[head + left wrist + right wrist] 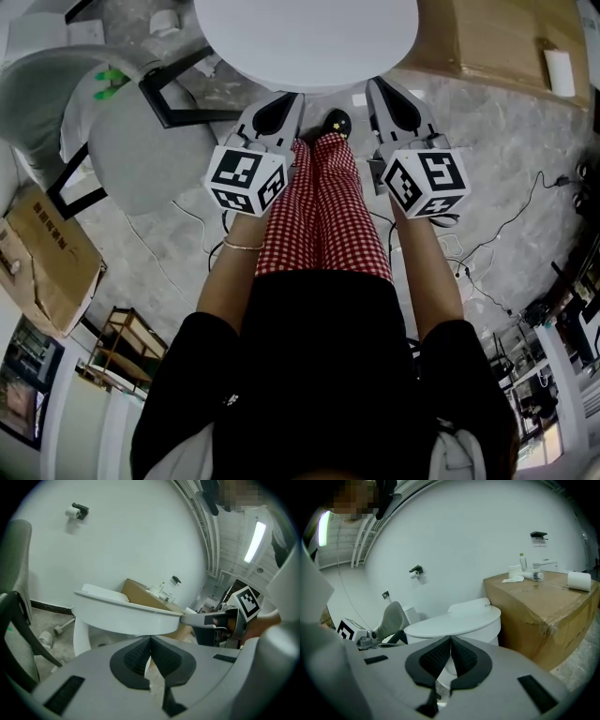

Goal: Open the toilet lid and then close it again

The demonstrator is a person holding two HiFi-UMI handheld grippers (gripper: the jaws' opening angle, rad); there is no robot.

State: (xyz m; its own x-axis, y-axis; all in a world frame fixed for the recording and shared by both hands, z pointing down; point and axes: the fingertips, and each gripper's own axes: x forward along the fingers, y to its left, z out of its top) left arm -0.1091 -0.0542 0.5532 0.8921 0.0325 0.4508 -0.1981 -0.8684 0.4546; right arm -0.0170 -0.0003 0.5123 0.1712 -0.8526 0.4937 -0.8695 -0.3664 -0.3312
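Observation:
The white toilet lid (305, 42) lies closed on the bowl straight ahead of me. My left gripper (286, 98) hovers by the lid's front edge, a little left of centre, its pads together on nothing. My right gripper (380, 89) is beside it at the right, also shut and empty. In the left gripper view the lid (122, 613) fills the middle above my left gripper (150, 639), and the tip of the right gripper (187, 619) sits at its rim. From the right gripper view, the lid (454, 620) and cistern lie just beyond my right gripper (450, 638).
A large cardboard box (543, 611) stands right of the toilet with bottles and a paper roll (580, 580) on top. A grey chair (141, 141) stands to the left. Cables (506, 225) trail over the floor at the right. Flattened cardboard (47, 272) lies far left.

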